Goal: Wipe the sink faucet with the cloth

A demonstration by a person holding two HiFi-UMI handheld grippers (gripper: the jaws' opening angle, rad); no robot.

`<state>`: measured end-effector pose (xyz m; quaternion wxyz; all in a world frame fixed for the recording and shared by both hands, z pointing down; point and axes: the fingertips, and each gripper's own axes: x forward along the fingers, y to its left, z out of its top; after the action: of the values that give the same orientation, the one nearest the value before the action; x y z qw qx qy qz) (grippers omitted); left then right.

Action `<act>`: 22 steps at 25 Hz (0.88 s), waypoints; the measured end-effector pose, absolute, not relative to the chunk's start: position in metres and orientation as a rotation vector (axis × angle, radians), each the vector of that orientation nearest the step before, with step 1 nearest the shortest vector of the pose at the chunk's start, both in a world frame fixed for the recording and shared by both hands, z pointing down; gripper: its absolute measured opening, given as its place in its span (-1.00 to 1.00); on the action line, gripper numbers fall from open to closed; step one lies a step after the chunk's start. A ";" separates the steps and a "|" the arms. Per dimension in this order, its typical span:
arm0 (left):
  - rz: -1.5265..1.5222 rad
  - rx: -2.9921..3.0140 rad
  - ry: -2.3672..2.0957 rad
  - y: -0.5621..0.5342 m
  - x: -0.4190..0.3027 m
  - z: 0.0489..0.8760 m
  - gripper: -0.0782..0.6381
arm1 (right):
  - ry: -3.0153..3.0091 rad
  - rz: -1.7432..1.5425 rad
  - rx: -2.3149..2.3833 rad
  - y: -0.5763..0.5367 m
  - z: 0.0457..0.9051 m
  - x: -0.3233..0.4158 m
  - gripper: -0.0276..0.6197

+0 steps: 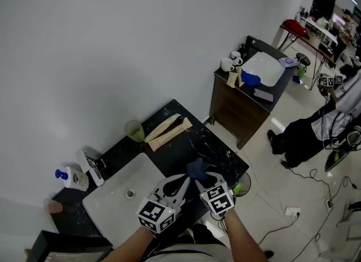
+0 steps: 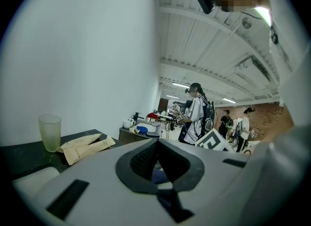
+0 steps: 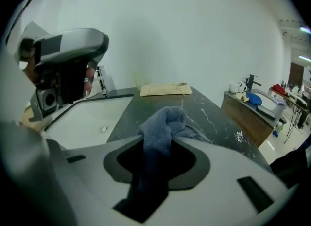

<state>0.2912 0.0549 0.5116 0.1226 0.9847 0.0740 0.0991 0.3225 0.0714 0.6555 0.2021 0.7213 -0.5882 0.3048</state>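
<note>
A blue-grey cloth (image 1: 197, 168) lies bunched on the dark counter (image 1: 220, 152) to the right of the white sink (image 1: 113, 196). In the right gripper view the cloth (image 3: 164, 123) rises between the jaws of my right gripper (image 3: 160, 145), which stand open with dark space beside it. My right gripper (image 1: 202, 177) points down at it. My left gripper (image 1: 183, 183) hovers close beside, its tips together on nothing (image 2: 156, 143). The chrome faucet (image 1: 90, 164) stands at the sink's far left side, well away from both grippers, also in the right gripper view (image 3: 101, 85).
A soap bottle (image 1: 73, 177) and a pink cup (image 1: 53, 205) stand left of the faucet. A green cup (image 1: 134, 131) and paper bags (image 1: 168, 130) lie at the counter's back. A second cabinet (image 1: 248, 94) and a person (image 1: 333, 114) are farther right.
</note>
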 end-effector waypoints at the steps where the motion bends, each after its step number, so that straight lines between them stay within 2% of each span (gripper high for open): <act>1: 0.286 2.873 0.212 0.054 0.290 0.511 -0.78 | -1.647 0.846 2.003 0.071 0.655 0.322 -0.51; 6: 0.238 2.880 0.139 0.042 0.276 0.499 -0.78 | -1.715 0.770 2.015 0.067 0.633 0.316 -0.54; 11: 0.184 2.903 -0.090 0.004 0.227 0.486 -0.78 | -1.966 0.612 1.965 0.016 0.578 0.272 -0.54; 17: 0.121 2.906 -0.567 -0.067 0.114 0.466 -0.78 | -2.347 0.368 1.720 -0.085 0.501 0.184 -0.54; 22: 0.091 2.828 -0.941 -0.107 0.012 0.456 -0.78 | -2.482 0.238 1.485 -0.151 0.470 0.121 -0.54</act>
<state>0.0122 -0.1071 0.4562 0.0799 0.9453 -0.3147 0.0306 0.1205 -0.1513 0.4696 0.1195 0.5080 -0.8491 0.0813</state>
